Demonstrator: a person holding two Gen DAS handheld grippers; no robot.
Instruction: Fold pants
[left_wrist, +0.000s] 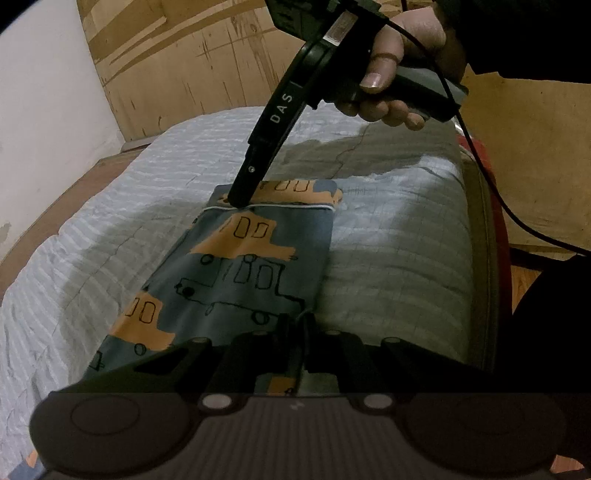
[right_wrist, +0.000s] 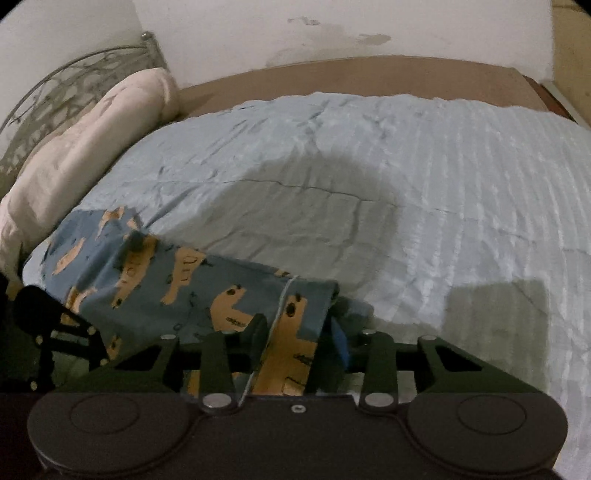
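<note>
Blue pants (left_wrist: 240, 277) printed with orange vehicles lie folded in a long strip on the bed. My left gripper (left_wrist: 294, 323) is shut on their near end, fingers pinched together on the cloth. My right gripper (left_wrist: 240, 199), held by a person's hand (left_wrist: 391, 74), points steeply down onto the far end by the white-piped hem. In the right wrist view the right gripper (right_wrist: 295, 336) stands open, its fingers (right_wrist: 258, 332) apart, with a band of the pants (right_wrist: 166, 280) lying between them. The left gripper's black linkage (right_wrist: 55, 325) shows at the left edge there.
A pale blue quilted bedspread (right_wrist: 406, 184) covers the bed. A cream pillow (right_wrist: 92, 147) and a metal headboard (right_wrist: 74, 66) are at one end. A wooden panel (left_wrist: 184, 55) stands behind the bed. A black cable (left_wrist: 480, 166) hangs from the right gripper.
</note>
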